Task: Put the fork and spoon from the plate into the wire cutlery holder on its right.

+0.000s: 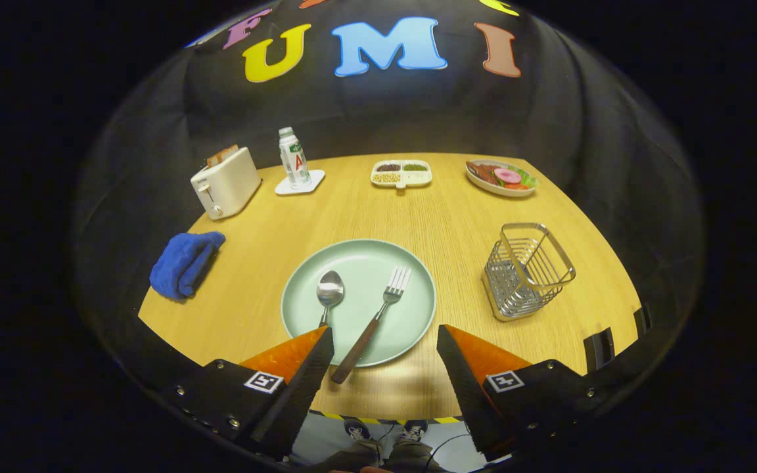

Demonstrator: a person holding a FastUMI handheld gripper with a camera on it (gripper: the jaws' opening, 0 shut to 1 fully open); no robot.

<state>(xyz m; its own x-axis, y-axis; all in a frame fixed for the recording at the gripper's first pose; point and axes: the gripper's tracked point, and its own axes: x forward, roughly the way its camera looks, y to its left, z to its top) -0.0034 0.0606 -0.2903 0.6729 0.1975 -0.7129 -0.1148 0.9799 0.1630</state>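
Observation:
A pale green plate (411,322) lies on the wooden table just ahead of my fingers. On it rest a metal spoon (329,290) at the left and a fork (378,315) with a dark brown handle at the right. The fork's handle end sticks out past the plate's near rim, between my fingertips. The spoon's handle runs behind my left finger (306,374). An empty wire cutlery holder (528,269) stands upright to the right of the plate. My gripper (385,338) hovers open above the table's near edge, holding nothing.
At the far side stand a white toaster (225,182), a bottle (294,157) on a white coaster, a divided dish of grains (401,173) and a plate of food (501,177). A blue cloth (184,263) lies left of the plate. A person's shoes (385,430) show below the table edge.

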